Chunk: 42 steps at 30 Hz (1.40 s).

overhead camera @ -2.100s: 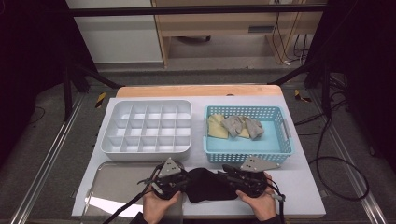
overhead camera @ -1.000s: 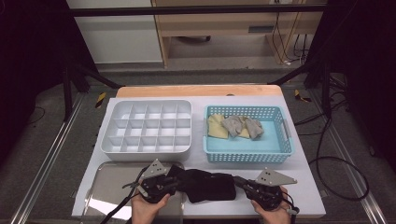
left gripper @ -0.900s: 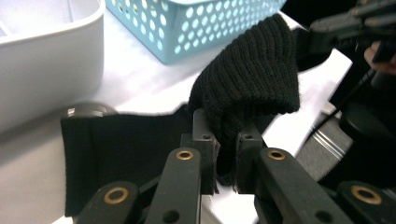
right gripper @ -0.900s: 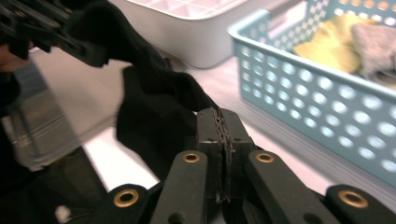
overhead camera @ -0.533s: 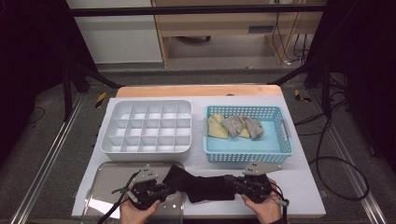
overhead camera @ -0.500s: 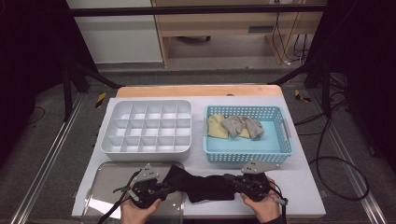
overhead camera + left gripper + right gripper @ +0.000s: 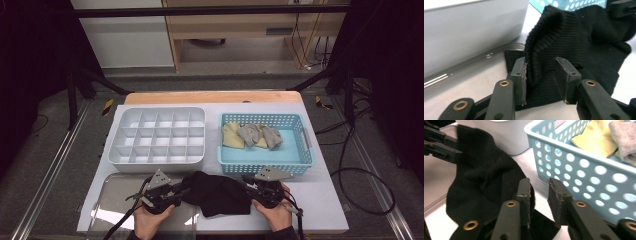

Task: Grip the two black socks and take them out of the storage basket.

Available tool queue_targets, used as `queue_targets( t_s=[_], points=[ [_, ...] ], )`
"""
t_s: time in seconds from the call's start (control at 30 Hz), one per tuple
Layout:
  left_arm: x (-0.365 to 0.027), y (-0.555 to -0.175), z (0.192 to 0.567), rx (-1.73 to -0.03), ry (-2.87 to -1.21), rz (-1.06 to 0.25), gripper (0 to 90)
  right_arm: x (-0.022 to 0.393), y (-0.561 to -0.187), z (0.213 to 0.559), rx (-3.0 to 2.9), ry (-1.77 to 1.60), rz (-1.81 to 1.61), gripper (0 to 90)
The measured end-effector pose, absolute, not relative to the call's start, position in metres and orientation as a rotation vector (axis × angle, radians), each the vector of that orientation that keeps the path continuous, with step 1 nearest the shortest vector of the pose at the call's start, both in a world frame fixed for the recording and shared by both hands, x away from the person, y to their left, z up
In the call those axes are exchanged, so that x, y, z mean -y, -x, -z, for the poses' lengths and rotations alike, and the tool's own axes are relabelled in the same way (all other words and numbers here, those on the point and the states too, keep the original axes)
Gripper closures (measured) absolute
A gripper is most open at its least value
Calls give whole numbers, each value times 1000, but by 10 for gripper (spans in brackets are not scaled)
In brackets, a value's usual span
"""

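A black ribbed knit cloth point(image 7: 217, 192) lies slack on the white table near its front edge, between the two grippers. My left gripper point(image 7: 179, 192) sits at its left end. Its jaws have just been opening, and in the left gripper view a raised fold of the cloth point(image 7: 541, 47) stands between the parted jaws of my left gripper point(image 7: 540, 72), with the right pad clear of it. My right gripper point(image 7: 246, 187) is at the cloth's right end. In the right gripper view its jaws point(image 7: 539, 192) have also just been opening, with the cloth point(image 7: 486, 177) lying beside and under them.
A white compartment tray point(image 7: 112, 150) stands at the back left. To its right a blue perforated basket point(image 7: 265, 167) holds yellow cloth point(image 7: 232, 135) and grey cloth point(image 7: 260, 134), close behind my right gripper. A shiny flat tray point(image 7: 115, 200) lies under my left hand.
Both grippers have let go of the black cloth. It was stretched between them and now lies slack and bunched. The hands have come slightly closer together.
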<state>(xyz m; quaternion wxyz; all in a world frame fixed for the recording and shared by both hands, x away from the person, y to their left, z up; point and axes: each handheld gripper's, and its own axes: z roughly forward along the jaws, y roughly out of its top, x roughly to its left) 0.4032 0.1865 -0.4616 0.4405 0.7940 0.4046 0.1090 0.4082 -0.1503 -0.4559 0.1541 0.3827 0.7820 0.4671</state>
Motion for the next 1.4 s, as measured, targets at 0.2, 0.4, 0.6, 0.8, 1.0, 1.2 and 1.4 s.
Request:
queue_targets(
  t_s=[0.2,0.4,0.6,0.8,1.0,1.2,1.4],
  points=[
    [-191,-409,462,-996,-1944,-276,620,164,-397,449,-2201,-1095,-1364,607],
    [-189,-418,466,-1014,-1925,-278,606,173,-384,445,-2184,-1098,-1386,561],
    [-183,-421,467,-1008,-1935,-288,602,178,-372,442,-2172,-1072,-1404,538],
    [-176,-428,468,-1030,-1954,-306,613,175,-371,457,-2222,-1096,-1393,527],
    [-173,-431,474,-1058,-1964,-324,674,171,-366,462,-2239,-1089,-1397,508],
    [-174,-433,474,-1066,-1975,-345,803,168,-358,460,-2244,-1060,-1407,487],
    [-175,-433,474,-1078,-1981,-343,898,167,-356,464,-2255,-1062,-1391,494]
  ],
)
